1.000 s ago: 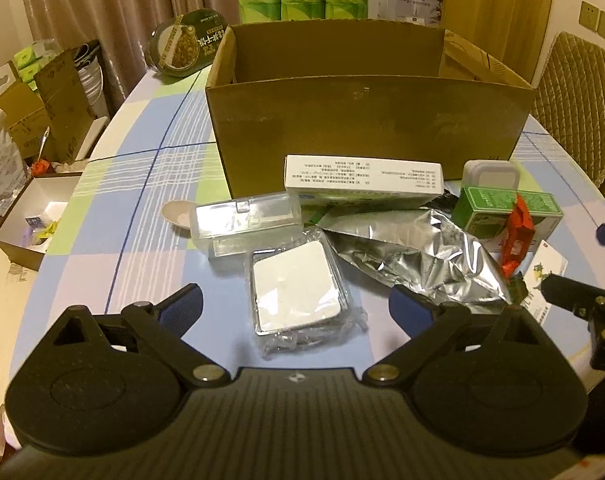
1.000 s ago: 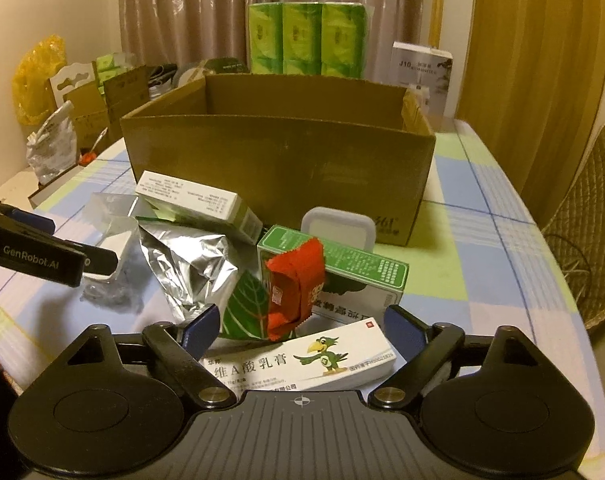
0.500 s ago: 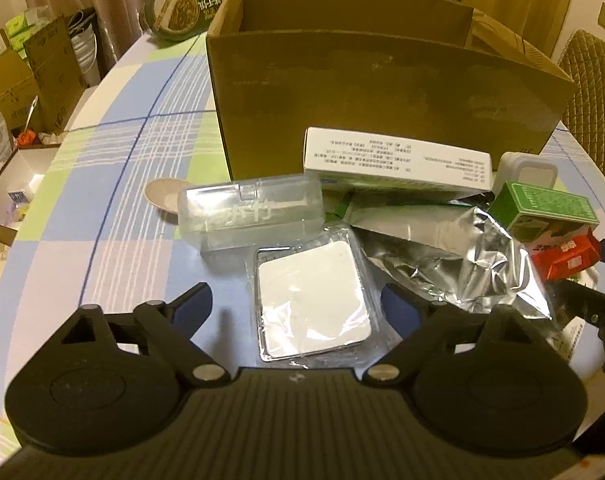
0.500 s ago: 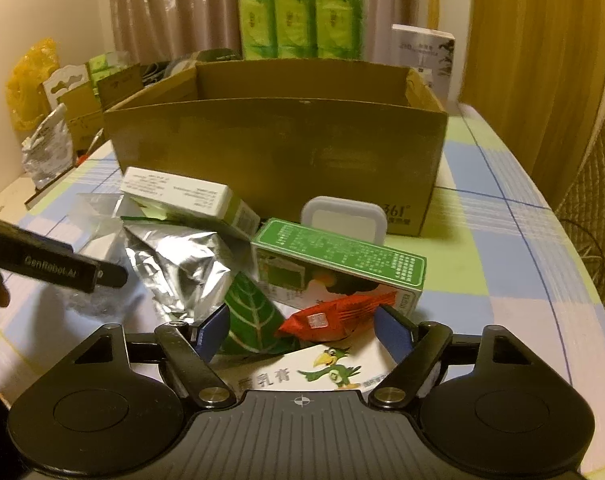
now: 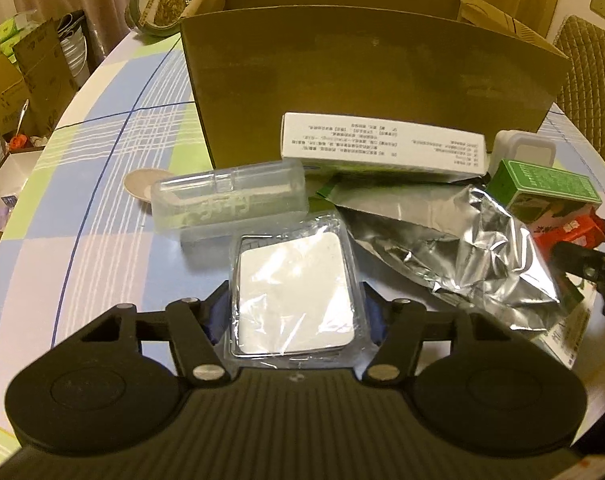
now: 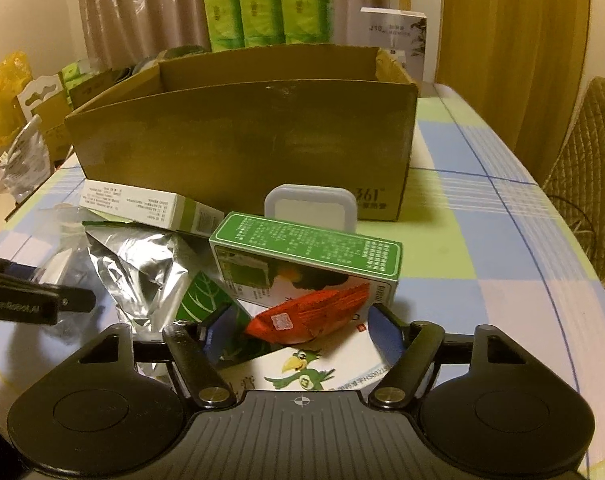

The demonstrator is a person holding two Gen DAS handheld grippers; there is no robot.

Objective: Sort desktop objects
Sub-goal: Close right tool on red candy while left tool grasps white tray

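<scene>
My left gripper (image 5: 295,314) is closing, and its blue pads touch both side edges of a clear-wrapped white pad packet (image 5: 294,292) lying flat on the table. My right gripper (image 6: 302,326) is also closing around a red sachet (image 6: 310,314) that lies on a white parrot-print box (image 6: 302,372); a thin gap shows at its right pad. Behind these lie a crumpled silver foil bag (image 5: 454,256), a green box (image 6: 306,256), a white medicine box (image 5: 382,146), a clear plastic case (image 5: 228,204) and a small white square container (image 6: 310,208). The open cardboard box (image 5: 366,80) stands behind them all.
The checked tablecloth (image 5: 102,208) has bare room on the left. A round green tin (image 5: 162,4) sits beside the box's far left corner. Green tissue packs (image 6: 266,8) and a white carton (image 6: 398,36) stand behind it. A padded chair (image 6: 590,168) is at the right.
Both grippers sank toward the table and narrowed. The left one came around the white pad packet. The red sachet, upright a second ago, now lies flat between the right fingers.
</scene>
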